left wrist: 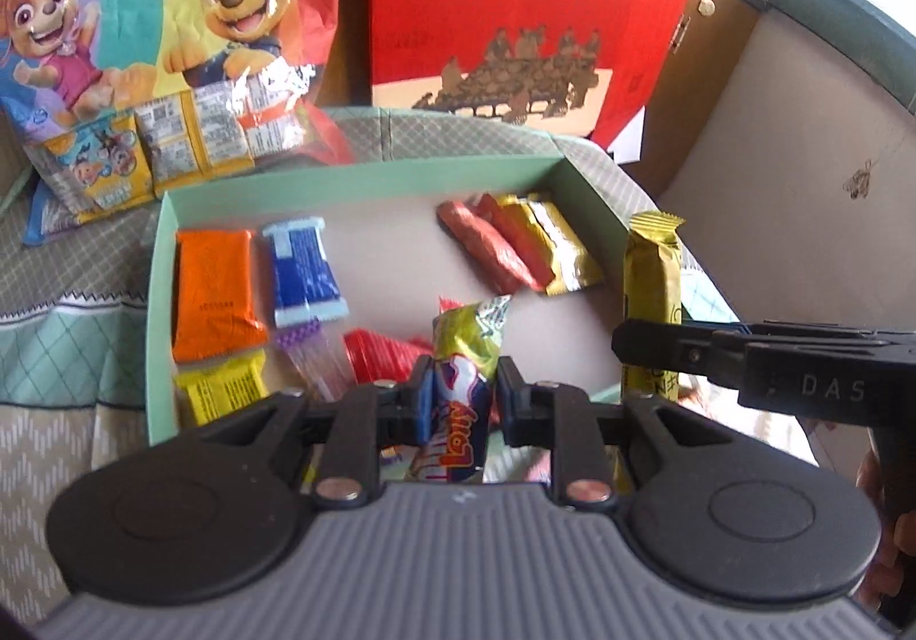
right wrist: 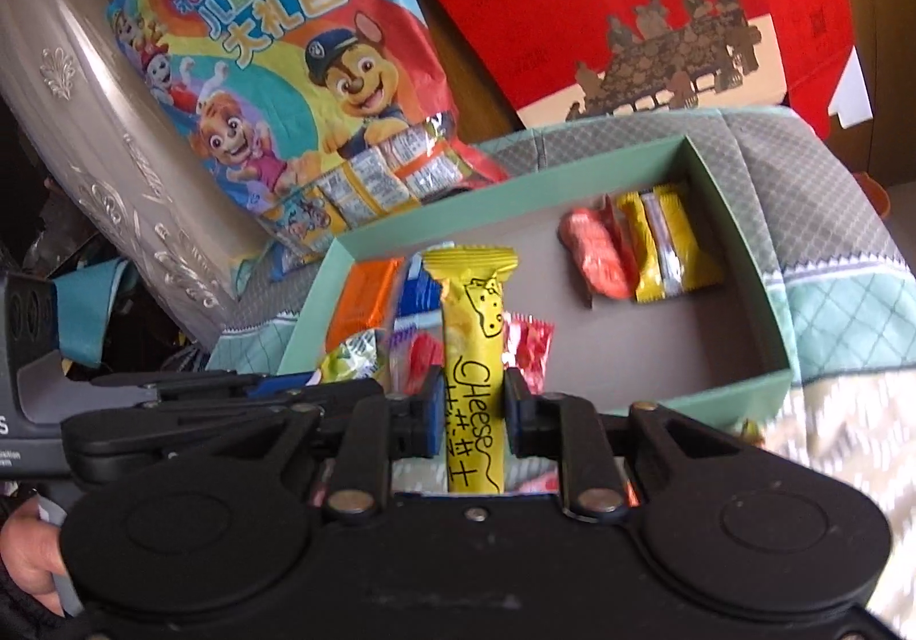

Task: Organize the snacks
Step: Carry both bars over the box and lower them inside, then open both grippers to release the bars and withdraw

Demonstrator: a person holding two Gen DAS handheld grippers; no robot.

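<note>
A shallow mint-green box (left wrist: 366, 170) (right wrist: 738, 170) lies on a quilted cloth and holds sorted snacks. My left gripper (left wrist: 461, 399) is shut on a green, blue and red snack packet (left wrist: 466, 348), lifted over the box's near edge. My right gripper (right wrist: 472, 414) is shut on a yellow cheese stick (right wrist: 472, 348), held upright above the box; the same stick (left wrist: 652, 273) and right gripper (left wrist: 641, 348) appear at the right of the left wrist view. In the box lie an orange pack (left wrist: 214, 291), a blue-and-white pack (left wrist: 306, 268) and red and gold bars (left wrist: 518, 242).
A cartoon-dog snack bag (left wrist: 172, 27) (right wrist: 275, 85) leans behind the box at the left, with small yellow packets (left wrist: 172, 153) at its foot. A red gift box (left wrist: 515, 10) (right wrist: 630, 10) stands behind. A grey embossed headboard (right wrist: 86, 96) is at far left.
</note>
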